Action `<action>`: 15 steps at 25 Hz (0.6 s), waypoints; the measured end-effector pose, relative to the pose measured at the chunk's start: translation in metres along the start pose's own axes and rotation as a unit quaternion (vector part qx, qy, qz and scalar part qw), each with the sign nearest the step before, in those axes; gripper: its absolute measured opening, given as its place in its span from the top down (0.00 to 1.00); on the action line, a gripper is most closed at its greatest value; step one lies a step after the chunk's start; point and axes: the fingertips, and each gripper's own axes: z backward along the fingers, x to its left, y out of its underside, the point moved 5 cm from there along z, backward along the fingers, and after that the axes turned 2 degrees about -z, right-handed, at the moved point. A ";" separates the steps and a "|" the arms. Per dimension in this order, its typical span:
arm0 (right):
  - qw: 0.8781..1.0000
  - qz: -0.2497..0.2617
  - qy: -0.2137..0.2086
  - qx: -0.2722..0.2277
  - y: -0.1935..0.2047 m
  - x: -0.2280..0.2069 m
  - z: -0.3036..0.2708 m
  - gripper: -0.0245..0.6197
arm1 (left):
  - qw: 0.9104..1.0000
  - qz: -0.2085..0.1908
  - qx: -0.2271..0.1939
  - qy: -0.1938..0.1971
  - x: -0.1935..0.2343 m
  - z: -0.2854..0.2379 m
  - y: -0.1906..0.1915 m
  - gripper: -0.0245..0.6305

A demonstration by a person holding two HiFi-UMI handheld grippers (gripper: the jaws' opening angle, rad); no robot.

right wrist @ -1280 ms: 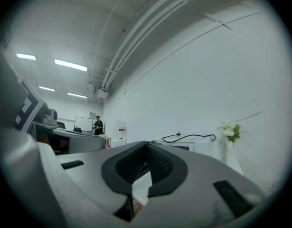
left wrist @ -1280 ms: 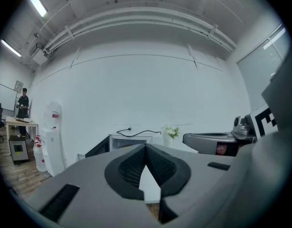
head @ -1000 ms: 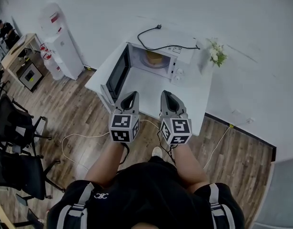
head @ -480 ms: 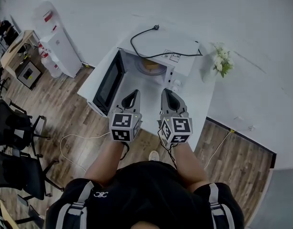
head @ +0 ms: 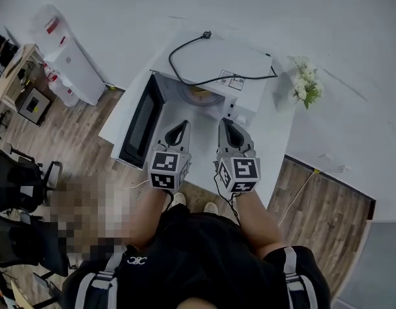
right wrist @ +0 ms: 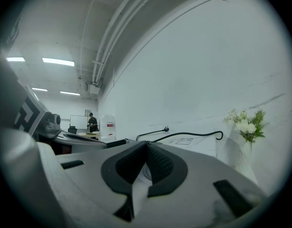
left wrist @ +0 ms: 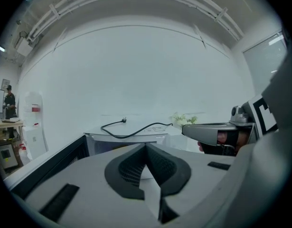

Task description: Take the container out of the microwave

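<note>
The white microwave (head: 214, 66) stands on a white table (head: 278, 131) with its dark door (head: 140, 122) swung open to the left. A yellowish container (head: 199, 95) shows just inside the cavity, mostly hidden under the microwave's top. My left gripper (head: 179, 127) and right gripper (head: 225, 123) are side by side in front of the opening, both shut and empty, a short way from the container. In the left gripper view the left gripper (left wrist: 146, 146) points at the microwave (left wrist: 136, 136). In the right gripper view the right gripper (right wrist: 146, 145) hides the cavity.
A black power cord (head: 185, 47) lies loose on the microwave's top. A vase of white flowers (head: 305, 85) stands on the table to the right. A white water dispenser (head: 62, 53), a desk and black chairs (head: 20, 179) stand on the wooden floor at the left.
Both grippers have moved forward together toward the microwave opening, and the microwave now lies closer in the head view. Both jaws stayed shut.
</note>
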 end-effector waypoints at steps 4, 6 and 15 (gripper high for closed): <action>1.000 -0.003 0.020 0.000 0.002 -0.002 -0.019 0.96 | 1.000 -0.023 0.014 0.012 0.021 -0.024 0.002 0.94; 1.000 -0.002 0.029 0.001 0.004 -0.004 -0.027 0.96 | 0.999 -0.039 0.023 0.028 0.027 -0.035 0.004 0.94; 0.997 0.005 0.081 0.006 0.011 -0.026 -0.034 0.96 | 0.947 -0.303 0.067 0.082 0.019 -0.088 0.032 0.94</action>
